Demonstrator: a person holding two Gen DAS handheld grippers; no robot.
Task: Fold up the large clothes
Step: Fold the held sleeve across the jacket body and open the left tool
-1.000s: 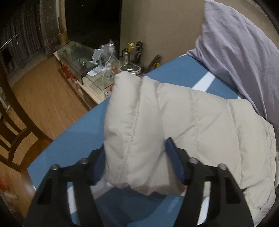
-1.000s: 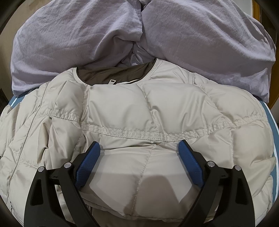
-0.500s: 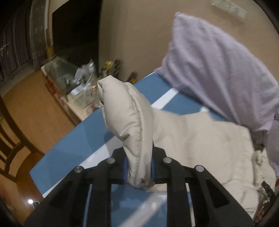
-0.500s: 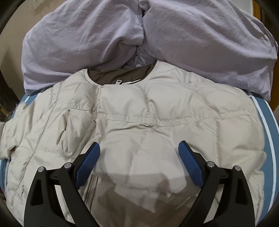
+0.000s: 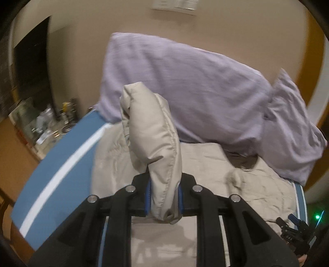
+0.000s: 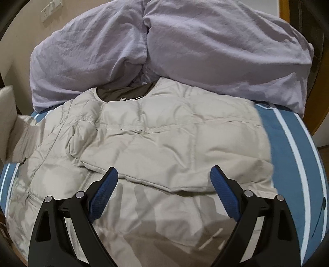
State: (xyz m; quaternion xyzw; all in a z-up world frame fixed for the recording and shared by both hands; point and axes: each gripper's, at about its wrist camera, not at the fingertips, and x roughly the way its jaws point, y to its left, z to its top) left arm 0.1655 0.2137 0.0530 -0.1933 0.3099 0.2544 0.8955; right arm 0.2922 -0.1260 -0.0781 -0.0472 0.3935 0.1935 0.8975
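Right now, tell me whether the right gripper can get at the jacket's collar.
Probably yes. The right gripper is open and empty above the beige jacket, and the brown collar lies exposed straight ahead, just short of the lilac duvet.

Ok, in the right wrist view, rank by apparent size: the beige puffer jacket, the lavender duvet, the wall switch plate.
1. Beige puffer jacket and lavender duvet: both fill much of the frame; the jacket lies nearer the camera, so I won't rank them.
2. White wall switch plate, by far the smallest.
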